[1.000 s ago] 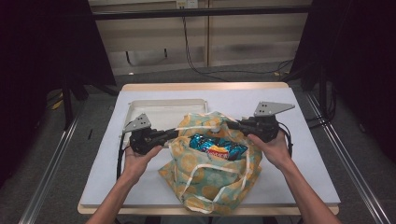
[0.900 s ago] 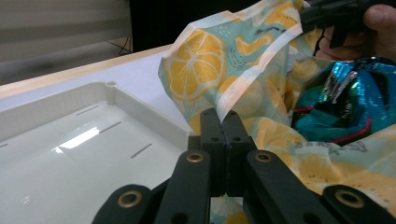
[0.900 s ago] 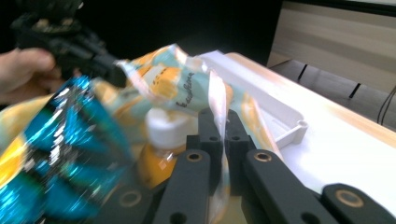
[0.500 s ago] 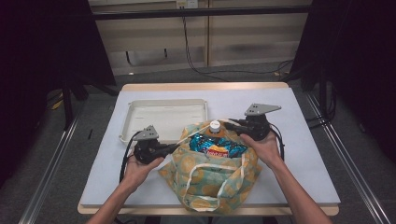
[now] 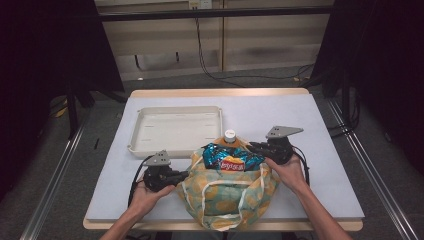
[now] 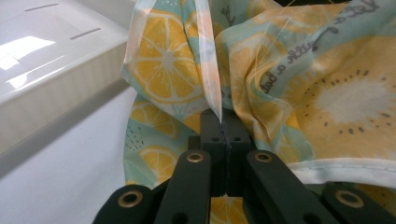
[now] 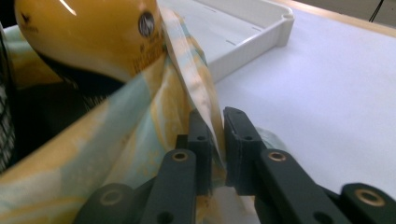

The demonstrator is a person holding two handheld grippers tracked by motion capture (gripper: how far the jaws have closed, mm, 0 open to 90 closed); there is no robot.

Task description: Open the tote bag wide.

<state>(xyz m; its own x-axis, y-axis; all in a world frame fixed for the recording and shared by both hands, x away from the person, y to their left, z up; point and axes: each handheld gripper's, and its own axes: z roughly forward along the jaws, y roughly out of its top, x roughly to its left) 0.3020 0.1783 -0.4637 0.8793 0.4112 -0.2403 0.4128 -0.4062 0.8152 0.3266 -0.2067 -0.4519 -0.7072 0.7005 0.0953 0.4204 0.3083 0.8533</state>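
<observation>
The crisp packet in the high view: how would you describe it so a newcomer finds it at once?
Start at the white table and find the fruit-print cloth bag near its front edge, in front of the white tray. The crisp packet lies across the bag's open mouth, just in front of a white-capped bottle. Its shiny blue foil with a red logo sets it apart from the yellow cloth.

Tight quarters at my fruit-print cloth bag (image 5: 227, 192)

The shallow white plastic tray (image 5: 176, 129) blocks the way just behind it; bare white table (image 5: 320, 125) lies open to my right and beyond.
</observation>
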